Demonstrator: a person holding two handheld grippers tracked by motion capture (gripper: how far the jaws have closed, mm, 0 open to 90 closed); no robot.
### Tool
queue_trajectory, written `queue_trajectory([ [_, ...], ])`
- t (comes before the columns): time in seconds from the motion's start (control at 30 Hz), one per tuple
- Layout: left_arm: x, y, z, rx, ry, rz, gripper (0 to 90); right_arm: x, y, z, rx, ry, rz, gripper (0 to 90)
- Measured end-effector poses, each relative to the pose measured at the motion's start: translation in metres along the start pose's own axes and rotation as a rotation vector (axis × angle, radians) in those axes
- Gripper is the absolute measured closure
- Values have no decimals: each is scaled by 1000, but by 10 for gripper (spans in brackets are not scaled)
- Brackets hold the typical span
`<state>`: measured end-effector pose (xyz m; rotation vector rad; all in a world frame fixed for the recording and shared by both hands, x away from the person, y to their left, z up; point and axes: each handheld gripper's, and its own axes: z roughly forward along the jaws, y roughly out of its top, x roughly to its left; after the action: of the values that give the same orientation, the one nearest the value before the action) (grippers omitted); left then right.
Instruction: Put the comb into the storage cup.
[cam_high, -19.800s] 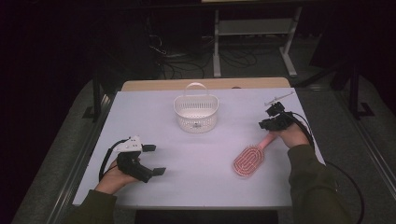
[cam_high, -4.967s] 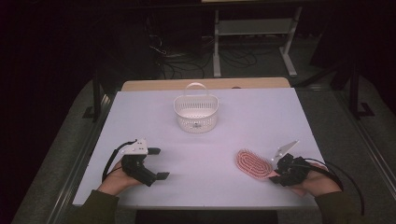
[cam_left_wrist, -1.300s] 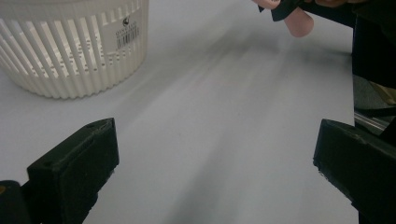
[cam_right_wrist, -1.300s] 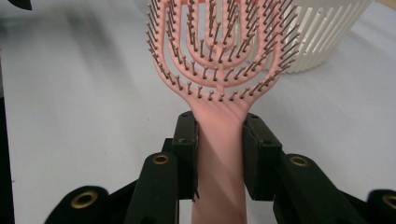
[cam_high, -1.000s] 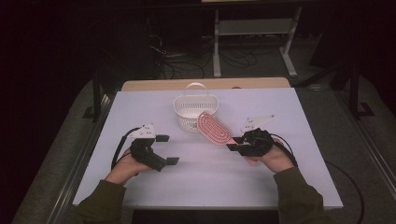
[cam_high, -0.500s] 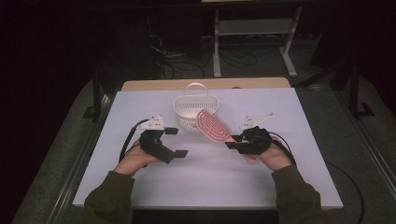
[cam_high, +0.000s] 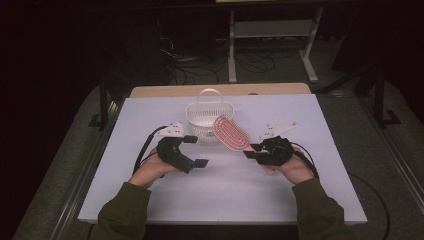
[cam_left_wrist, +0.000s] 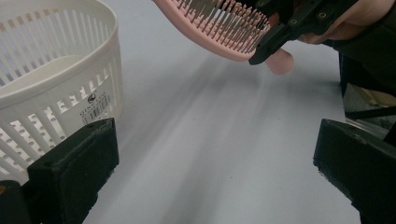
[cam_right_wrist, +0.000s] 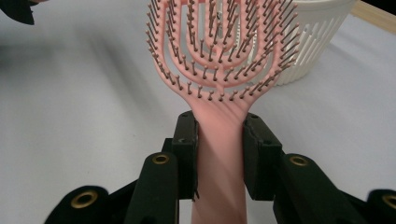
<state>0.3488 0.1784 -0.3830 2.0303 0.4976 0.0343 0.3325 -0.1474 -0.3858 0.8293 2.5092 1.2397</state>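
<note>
Right gripper (cam_right_wrist: 219, 154) clamping pink hairbrush (cam_right_wrist: 219, 56) handle

Lab: white table (cam_high: 150, 115), metal rack (cam_high: 272, 30), floor cables (cam_high: 200, 70).

Table (cam_high: 225, 195): we record a white rectangular top with a tan wooden strip (cam_high: 220, 90) along its far edge. Resting on it near that edge, centred, we note one white slatted plastic basket (cam_high: 204, 122) with a hoop handle.
</note>
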Motion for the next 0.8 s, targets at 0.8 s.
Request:
queue_trajectory([
  [0.8,-7,0,-1,-23,-14,-36,1,17,-7,8,-7,28,-22,687],
])
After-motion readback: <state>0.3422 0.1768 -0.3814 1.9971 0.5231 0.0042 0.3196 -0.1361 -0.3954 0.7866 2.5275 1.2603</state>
